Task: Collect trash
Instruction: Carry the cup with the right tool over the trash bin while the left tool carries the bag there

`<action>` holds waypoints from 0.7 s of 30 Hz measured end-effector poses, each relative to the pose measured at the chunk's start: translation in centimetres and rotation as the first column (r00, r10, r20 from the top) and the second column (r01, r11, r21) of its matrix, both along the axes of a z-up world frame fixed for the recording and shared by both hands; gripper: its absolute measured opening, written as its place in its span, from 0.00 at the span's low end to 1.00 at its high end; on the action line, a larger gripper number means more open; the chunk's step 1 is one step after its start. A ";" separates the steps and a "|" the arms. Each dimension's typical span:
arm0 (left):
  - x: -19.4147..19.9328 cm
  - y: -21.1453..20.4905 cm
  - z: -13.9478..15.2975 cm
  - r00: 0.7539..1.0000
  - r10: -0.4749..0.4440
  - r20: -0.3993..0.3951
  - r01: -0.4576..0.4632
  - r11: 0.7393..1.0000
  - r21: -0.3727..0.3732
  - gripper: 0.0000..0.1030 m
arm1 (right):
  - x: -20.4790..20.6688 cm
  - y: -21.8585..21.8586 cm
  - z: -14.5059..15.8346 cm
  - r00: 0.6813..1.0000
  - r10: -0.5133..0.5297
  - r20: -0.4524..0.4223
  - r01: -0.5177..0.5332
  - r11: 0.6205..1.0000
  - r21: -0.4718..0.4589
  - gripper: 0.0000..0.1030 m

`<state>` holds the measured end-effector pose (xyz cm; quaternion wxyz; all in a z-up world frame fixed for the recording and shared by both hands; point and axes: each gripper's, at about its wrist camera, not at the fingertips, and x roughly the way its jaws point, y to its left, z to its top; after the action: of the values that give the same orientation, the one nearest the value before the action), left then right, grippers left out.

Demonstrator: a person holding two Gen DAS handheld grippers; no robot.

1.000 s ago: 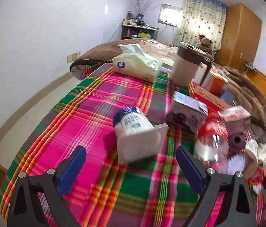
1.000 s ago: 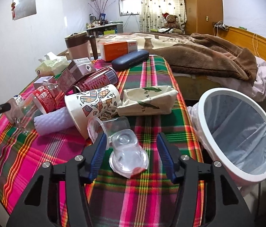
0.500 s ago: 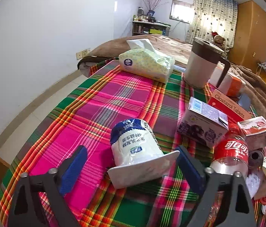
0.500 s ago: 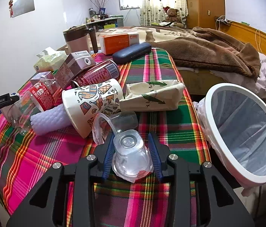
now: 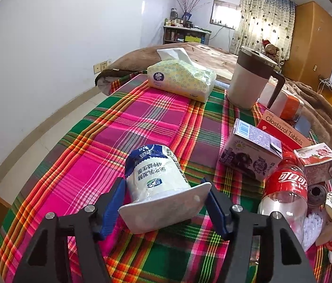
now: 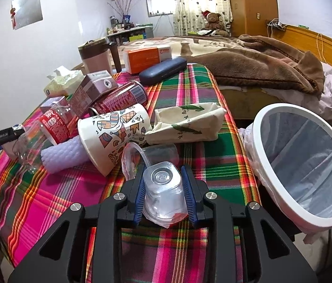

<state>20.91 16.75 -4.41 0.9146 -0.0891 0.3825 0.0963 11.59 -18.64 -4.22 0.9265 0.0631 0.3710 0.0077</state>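
Two grippers: left gripper [image 5: 166,200] closing around the yogurt cup [image 5: 156,176] at twelve o'clock; right gripper [image 6: 163,188] closing, clamps the clear plastic cup [image 6: 162,191]

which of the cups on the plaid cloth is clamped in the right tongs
The small clear plastic cup, lying between the blue pads of the right tongs. The patterned paper cup and second clear cup lie free behind it.
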 end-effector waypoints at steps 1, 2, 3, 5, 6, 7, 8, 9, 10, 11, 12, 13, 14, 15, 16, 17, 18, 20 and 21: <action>-0.2 0.0 0.1 1.000 -0.005 0.004 0.005 1.000 0.002 0.63 | -0.1 0.0 0.1 1.000 0.003 0.006 -0.003 1.000 0.003 0.30; -0.4 -0.1 0.3 1.000 -0.008 0.008 0.008 1.000 0.006 0.63 | -0.1 0.0 0.1 1.000 0.005 0.009 -0.005 1.000 0.003 0.30; -0.7 -0.2 0.4 1.000 -0.007 0.017 0.007 1.000 0.010 0.63 | -0.1 0.0 0.2 1.000 0.008 0.011 -0.008 1.000 0.006 0.30; -1.1 -0.3 0.7 1.000 -0.015 0.025 0.014 1.000 0.011 0.63 | -0.3 -0.1 0.3 1.000 0.014 0.021 -0.015 1.000 0.020 0.30; -1.4 -0.4 0.8 1.000 -0.014 0.027 0.014 1.000 0.015 0.63 | -0.3 -0.2 0.4 1.000 0.018 0.024 -0.018 0.999 0.027 0.30; -1.6 -0.5 0.8 0.999 -0.017 0.030 0.016 1.000 0.013 0.63 | -0.4 -0.3 0.5 0.999 0.027 0.022 -0.028 0.999 0.037 0.30; -1.9 -0.5 0.9 0.999 -0.020 0.033 0.020 1.000 0.007 0.63 | -0.5 -0.5 0.5 0.999 0.032 0.025 -0.034 0.998 0.047 0.30; -2.3 -0.6 1.1 0.999 -0.021 0.038 0.021 1.000 0.003 0.63 | -0.6 -0.5 0.7 0.999 0.037 0.032 -0.039 0.998 0.054 0.30; -2.5 -0.7 1.2 0.999 -0.023 0.042 0.023 1.000 0.003 0.63 | -0.8 -0.6 0.8 0.999 0.042 0.033 -0.043 0.998 0.055 0.30; -2.8 -0.8 1.3 0.999 -0.027 0.045 0.027 1.000 0.003 0.63 | -0.8 -0.5 0.8 0.998 0.058 0.029 -0.059 0.996 0.059 0.30; -3.2 -0.9 1.4 0.998 -0.030 0.049 0.030 1.000 0.003 0.63 | -0.9 -0.6 0.8 0.997 0.073 0.023 -0.074 0.995 0.065 0.30; -3.4 -1.0 1.5 0.998 -0.033 0.051 0.033 0.999 0.003 0.63 | -1.0 -0.6 0.7 0.997 0.075 0.018 -0.076 0.995 0.068 0.30; -3.7 -1.1 1.5 0.998 -0.037 0.054 0.037 0.999 0.001 0.63 | -1.1 -0.7 0.4 0.997 0.073 0.009 -0.073 0.995 0.066 0.30; -4.0 -1.2 1.6 0.998 -0.040 0.057 0.040 0.999 0.002 0.63 | -1.2 -0.8 0.3 0.997 0.075 -0.001 -0.074 0.995 0.064 0.30; -4.3 -1.3 1.7 0.997 -0.044 0.060 0.044 0.999 0.002 0.63 | -1.4 -0.8 0.1 0.997 0.076 -0.007 -0.075 0.995 0.063 0.30; -4.7 -1.5 1.7 0.997 -0.051 0.065 0.052 0.999 -0.001 0.63 | -1.6 -0.9 -0.1 0.997 0.076 -0.008 -0.075 0.995 0.064 0.30; -5.1 -1.6 1.8 0.996 -0.056 0.066 0.056 0.998 0.000 0.63 | -1.9 -0.9 -0.1 0.997 0.080 -0.010 -0.079 0.994 0.069 0.30; -5.9 -1.8 1.8 0.995 -0.064 0.072 0.064 0.998 0.001 0.63 | -2.4 -1.1 -0.1 0.996 0.093 -0.006 -0.093 0.993 0.078 0.30; -6.3 -2.0 1.8 0.995 -0.067 0.075 0.067 0.998 0.002 0.63 | -2.7 -1.1 -0.2 0.995 0.098 -0.002 -0.098 0.992 0.080 0.30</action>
<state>14.59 14.79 -2.59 0.9309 -0.0800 0.3509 0.0622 8.94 -19.72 -4.39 0.9206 0.0817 0.3759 0.0677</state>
